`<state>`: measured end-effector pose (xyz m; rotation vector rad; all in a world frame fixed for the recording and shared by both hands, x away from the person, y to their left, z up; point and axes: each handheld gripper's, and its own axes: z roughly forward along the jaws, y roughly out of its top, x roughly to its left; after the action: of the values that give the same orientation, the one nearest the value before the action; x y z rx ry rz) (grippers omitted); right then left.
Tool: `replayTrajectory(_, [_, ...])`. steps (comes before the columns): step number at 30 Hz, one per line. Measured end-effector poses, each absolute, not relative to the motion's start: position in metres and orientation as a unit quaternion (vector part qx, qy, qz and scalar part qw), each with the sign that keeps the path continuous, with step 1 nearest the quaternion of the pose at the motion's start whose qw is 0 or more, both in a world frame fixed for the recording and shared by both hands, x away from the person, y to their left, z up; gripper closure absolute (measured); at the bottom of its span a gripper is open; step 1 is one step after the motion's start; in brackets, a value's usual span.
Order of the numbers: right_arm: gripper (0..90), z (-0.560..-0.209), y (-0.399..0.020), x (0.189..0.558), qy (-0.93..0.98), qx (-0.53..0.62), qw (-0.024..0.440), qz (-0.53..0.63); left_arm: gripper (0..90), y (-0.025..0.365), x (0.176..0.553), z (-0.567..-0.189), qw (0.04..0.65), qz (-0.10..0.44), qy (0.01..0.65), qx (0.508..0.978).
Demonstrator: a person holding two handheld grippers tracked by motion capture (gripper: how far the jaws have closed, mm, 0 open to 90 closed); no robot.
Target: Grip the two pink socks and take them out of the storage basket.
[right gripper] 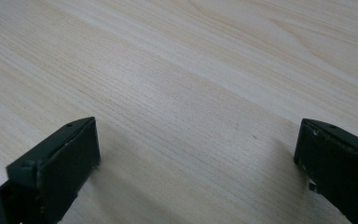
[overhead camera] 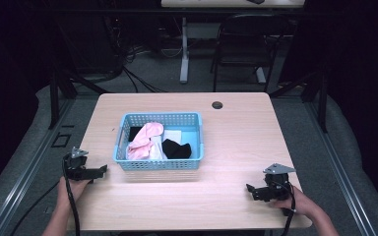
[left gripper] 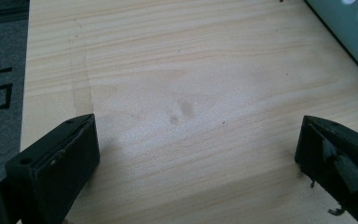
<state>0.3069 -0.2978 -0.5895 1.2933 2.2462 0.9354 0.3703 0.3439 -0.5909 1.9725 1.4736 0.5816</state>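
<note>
High view: one blue basket (overhead camera: 158,164) stands left of centre on the wooden table (overhead camera: 236,142), with small garments heaped inside it.
Left gripper (overhead camera: 98,172): held low at the table's left edge, just beside the basket's near-left corner but apart from it; jaws spread wide, bare wood between them in the left gripper view.
Right gripper (overhead camera: 250,189): low over the table's near-right part, well apart from the basket; jaws spread wide, bare wood between them in the right gripper view.
Progress: judged at the outset; every garment lies in the basket, none is gripped, and none lies on the table.
Remaining: judged to be all of the handling of the garments.
Count, pink pieces (overhead camera: 143,139): one bundle, possibly more folded together.
Count, black pieces (overhead camera: 176,149): one at the front right, a second dark patch (overhead camera: 135,132) at the back left.
Count, white pieces (overhead camera: 174,134): one patch, with a pale strip (overhead camera: 156,149) beside it; cannot tell if they are separate.
Count, baskets: one.
Count, grippers: two.
</note>
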Motion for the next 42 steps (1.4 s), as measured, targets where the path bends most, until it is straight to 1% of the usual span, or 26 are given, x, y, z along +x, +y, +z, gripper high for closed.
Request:
replayTrajectory(12, [0.0,-0.59,-0.298,0.307,0.8,0.461,0.192,0.333,0.0,0.345,0.37,-0.591,0.301,0.219,0.553,0.746])
replayTrajectory(17, [0.0,-0.59,-0.297,0.307,0.799,0.461,0.193,0.335,0.0,0.345,0.373,-0.586,0.276,0.207,0.564,0.75])
replayTrajectory(21, [0.0,-0.59,-0.297,0.307,0.799,0.461,0.193,0.335,0.0,0.346,0.371,-0.583,0.271,0.199,0.569,0.75])
replayTrajectory(24, [0.0,-0.59,-0.297,0.307,0.798,0.461,0.193,0.335,0.0,0.35,0.371,-0.576,0.283,0.183,0.577,0.744])
replayTrajectory(32, [0.0,-0.59,-0.297,0.307,0.799,0.462,0.193,0.335,0.0,0.349,0.368,-0.547,0.29,0.211,0.565,0.743])
replayTrajectory(38, [0.0,-0.589,-0.297,0.306,0.798,0.462,0.194,0.333,0.0,0.351,0.367,-0.53,0.301,0.183,0.569,0.743])
replayTrajectory(42, [0.0,-0.59,-0.297,0.306,0.798,0.463,0.193,0.334,0.0,0.353,0.366,-0.517,0.309,0.181,0.569,0.74])
